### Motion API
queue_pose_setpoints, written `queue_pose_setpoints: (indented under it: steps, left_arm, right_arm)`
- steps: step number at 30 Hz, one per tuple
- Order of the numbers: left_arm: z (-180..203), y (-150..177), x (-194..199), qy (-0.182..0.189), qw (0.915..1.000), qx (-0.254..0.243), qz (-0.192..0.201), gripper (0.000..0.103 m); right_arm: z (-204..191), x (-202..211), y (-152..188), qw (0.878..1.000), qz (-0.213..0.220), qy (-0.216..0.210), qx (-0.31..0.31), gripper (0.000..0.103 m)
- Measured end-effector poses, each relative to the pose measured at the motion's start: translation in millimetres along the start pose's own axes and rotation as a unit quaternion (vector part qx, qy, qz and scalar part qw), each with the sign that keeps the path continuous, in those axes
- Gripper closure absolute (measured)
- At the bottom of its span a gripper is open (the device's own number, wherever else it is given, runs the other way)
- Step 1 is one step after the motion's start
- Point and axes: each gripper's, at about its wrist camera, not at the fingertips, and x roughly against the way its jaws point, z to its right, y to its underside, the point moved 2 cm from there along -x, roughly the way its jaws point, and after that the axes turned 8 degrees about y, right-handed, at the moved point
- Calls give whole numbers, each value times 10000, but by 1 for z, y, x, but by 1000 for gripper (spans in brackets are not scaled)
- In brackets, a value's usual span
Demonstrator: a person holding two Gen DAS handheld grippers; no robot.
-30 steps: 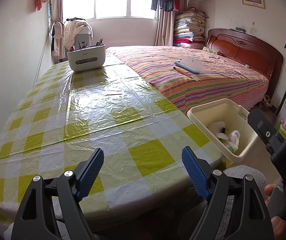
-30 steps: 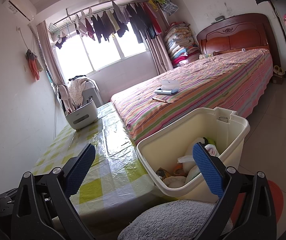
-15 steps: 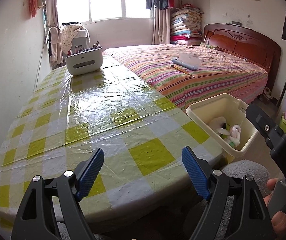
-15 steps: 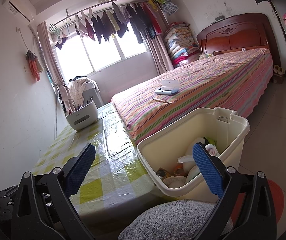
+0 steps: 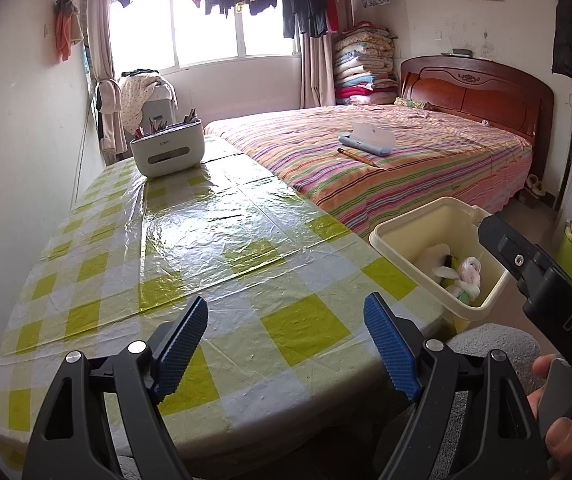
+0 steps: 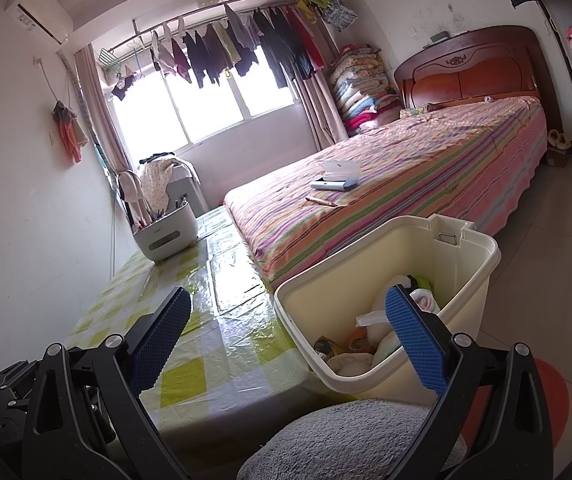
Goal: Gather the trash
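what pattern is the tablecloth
Yellow-green and white checks on the tablecloth, under a shiny clear cover; clearest in the left wrist view.

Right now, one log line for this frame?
left gripper: open, empty, over table | right gripper: open, empty | bin: beside table, trash inside | tabletop: only white caddy visible

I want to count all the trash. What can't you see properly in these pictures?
- Bin contents: right wrist view, the right gripper's finger covers part of the pile; left wrist view, the bin wall hides most.
- Holder contents: too small in both views.
- Floor under the table: hidden by the tabletop.
- Items on the bed: too small to identify.
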Motion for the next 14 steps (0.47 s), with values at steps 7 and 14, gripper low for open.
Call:
queue_pose_setpoints:
  steps: [7, 14]
  left_arm:
    - [0, 1, -4, -91, 9999, -19, -65, 25]
    - [2, 2, -5, -148, 9998, -118, -91, 25]
  right_arm:
    - [0, 0, 0, 10000, 2, 0, -3, 7]
    - [0, 0, 0, 10000, 3, 0, -5, 7]
